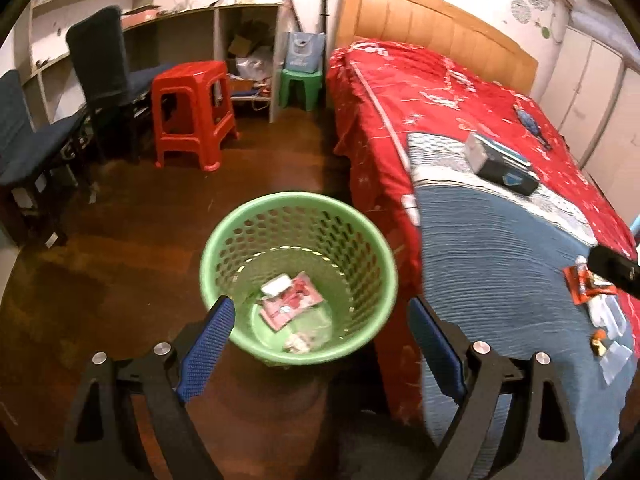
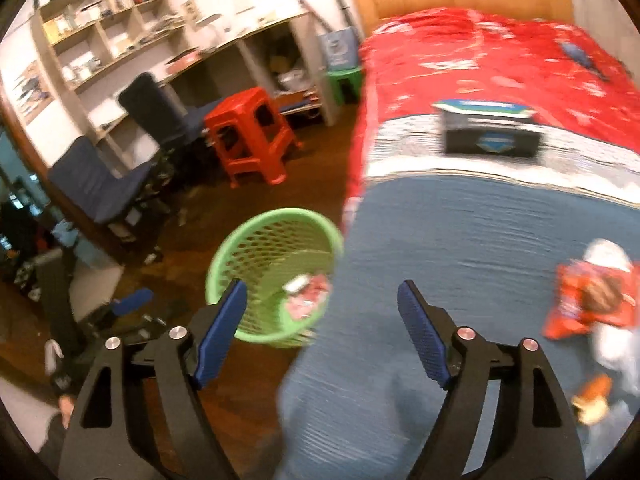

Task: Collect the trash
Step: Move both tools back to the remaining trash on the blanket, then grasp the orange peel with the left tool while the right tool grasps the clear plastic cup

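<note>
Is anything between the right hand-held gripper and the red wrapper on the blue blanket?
Nothing visible. The right hand-held gripper is open and empty, and only bare blue blanket lies between it and the red wrapper off to its right.

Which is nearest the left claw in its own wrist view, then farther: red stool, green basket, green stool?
1. Green basket, on the floor just ahead of the left claw.
2. Red stool, farther left.
3. Green stool, by the far shelves.
</note>
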### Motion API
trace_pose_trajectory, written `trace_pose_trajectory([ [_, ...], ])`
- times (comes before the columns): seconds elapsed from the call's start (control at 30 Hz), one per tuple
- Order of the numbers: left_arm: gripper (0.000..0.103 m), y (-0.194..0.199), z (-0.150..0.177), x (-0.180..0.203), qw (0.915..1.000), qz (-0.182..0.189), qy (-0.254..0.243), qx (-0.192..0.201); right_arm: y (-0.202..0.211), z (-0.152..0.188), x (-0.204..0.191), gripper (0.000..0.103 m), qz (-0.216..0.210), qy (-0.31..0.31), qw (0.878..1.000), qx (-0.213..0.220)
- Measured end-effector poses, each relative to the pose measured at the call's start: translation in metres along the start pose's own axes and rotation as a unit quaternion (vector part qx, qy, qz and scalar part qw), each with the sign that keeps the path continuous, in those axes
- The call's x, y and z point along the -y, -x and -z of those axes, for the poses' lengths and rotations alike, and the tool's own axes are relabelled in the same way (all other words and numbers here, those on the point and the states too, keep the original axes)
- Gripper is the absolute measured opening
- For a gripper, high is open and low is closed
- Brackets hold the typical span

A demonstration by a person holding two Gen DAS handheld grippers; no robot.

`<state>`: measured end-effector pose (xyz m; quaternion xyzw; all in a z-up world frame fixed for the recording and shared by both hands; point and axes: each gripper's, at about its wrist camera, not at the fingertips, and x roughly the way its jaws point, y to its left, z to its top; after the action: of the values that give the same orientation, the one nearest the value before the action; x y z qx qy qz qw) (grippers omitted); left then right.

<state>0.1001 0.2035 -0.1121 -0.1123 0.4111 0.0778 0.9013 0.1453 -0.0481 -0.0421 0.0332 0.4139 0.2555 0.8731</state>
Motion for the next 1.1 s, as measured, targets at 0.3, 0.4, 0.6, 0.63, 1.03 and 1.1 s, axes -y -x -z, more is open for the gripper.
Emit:
trace_pose_trajectory([
  [0.3, 0.086, 0.010, 0.002, 0.055, 0.9987, 0.043, -0.028, -0.001, 0.075, 0.056, 0.087, 0.083, 0.104, -0.042, 0.993, 0.030],
  [0.4, 0.086, 0.012, 0.005, 0.076, 0.9975, 0.055, -0.045, -0.005, 0.095, 0.076, 0.113, 0.085, 0.142, -0.055, 0.988, 0.036],
  [0.6, 0.086, 0.013, 0.008, 0.105, 0.9951, 0.074, -0.063, -0.015, 0.111, 0.109, 0.159, 0.088, 0.185, -0.091, 0.978, 0.026],
  [0.63, 0.086, 0.014, 0.009, 0.110, 0.9947, 0.077, -0.066, -0.016, 0.112, 0.112, 0.165, 0.088, 0.188, -0.096, 0.977, 0.026],
  [1.03, 0.086, 0.019, 0.017, 0.167, 0.9871, 0.107, -0.115, -0.027, 0.095, 0.134, 0.200, 0.082, 0.174, -0.153, 0.973, 0.002],
  [1.1, 0.086, 0.019, 0.020, 0.176, 0.9853, 0.112, -0.125, -0.028, 0.093, 0.135, 0.204, 0.073, 0.166, -0.158, 0.973, -0.003],
])
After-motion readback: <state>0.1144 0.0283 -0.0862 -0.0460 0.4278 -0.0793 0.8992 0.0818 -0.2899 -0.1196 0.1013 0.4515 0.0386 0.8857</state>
